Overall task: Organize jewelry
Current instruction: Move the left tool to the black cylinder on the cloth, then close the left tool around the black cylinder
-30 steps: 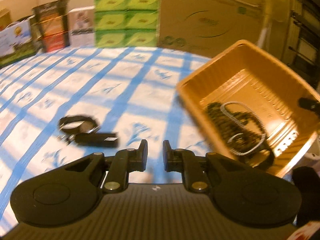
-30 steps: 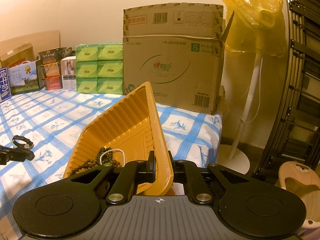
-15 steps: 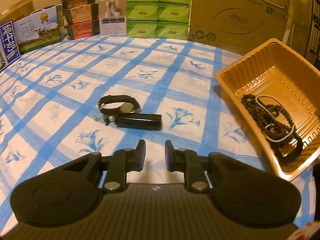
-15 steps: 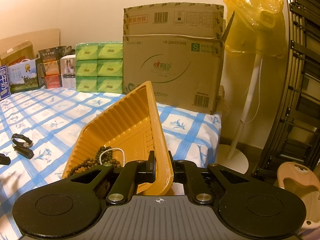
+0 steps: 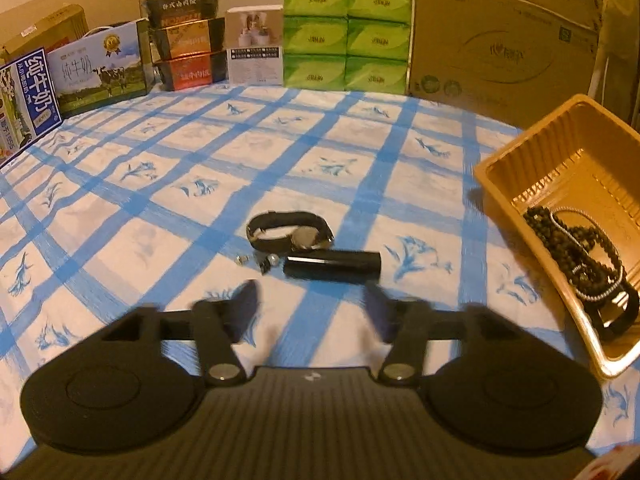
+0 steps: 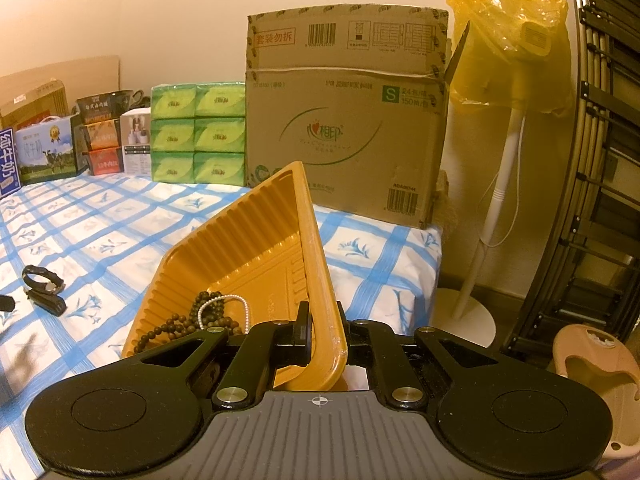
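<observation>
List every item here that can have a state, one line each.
left gripper: open, empty, above the tablecloth
right gripper: shut on the tray rim
orange tray: tilted, holding jewelry
bead strand: heaped in the tray
pearl bracelet: in the tray, on the beads
watch: on the tablecloth, strap looped
black tube: lying flat beside the watch

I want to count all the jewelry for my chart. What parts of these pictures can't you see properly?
- Tiny bits beside the watch, left wrist view: too small to name.
- Left gripper fingers: motion-blurred.
- Beads in the tray, right wrist view: partly hidden behind the right gripper.
- Black band, left view: partly hidden by the tray wall.
</observation>
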`<state>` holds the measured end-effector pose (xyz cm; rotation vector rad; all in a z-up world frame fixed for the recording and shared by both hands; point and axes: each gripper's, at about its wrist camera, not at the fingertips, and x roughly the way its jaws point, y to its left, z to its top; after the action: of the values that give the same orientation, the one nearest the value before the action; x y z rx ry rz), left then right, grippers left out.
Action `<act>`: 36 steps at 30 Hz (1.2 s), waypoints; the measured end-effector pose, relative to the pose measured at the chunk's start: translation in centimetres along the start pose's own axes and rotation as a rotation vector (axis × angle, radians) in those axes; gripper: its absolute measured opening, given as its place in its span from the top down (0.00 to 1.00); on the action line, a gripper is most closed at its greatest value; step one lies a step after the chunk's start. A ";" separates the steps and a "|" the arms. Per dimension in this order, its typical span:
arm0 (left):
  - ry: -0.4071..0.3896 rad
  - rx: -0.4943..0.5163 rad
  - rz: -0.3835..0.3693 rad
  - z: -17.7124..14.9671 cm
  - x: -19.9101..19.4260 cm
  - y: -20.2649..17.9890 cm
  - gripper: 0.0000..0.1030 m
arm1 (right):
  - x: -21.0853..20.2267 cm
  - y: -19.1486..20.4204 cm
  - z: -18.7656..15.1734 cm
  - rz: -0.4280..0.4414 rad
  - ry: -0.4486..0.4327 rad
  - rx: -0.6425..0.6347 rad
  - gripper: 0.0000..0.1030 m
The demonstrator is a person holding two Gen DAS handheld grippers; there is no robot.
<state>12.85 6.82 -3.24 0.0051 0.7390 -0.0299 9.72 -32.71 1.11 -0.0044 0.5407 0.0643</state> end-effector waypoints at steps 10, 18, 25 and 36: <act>-0.032 0.077 -0.027 0.1 2.9 -0.8 0.06 | 0.0 -0.1 -0.2 -0.002 0.002 -0.002 0.92; -0.031 0.087 -0.033 -0.3 5.5 -1.8 0.06 | 0.0 -0.5 -0.4 -0.004 0.005 -0.004 0.92; -0.025 0.078 -0.026 -0.1 7.1 -1.9 0.14 | 0.1 -0.7 -0.4 -0.005 0.006 -0.004 0.92; -0.004 0.077 -0.018 -0.1 7.6 -1.7 0.28 | 0.1 -1.2 -0.7 -0.010 0.010 -0.007 0.93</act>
<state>18.39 4.94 -8.42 0.0718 0.7338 -0.0754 9.52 -33.91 0.47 -0.0146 0.5505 0.0571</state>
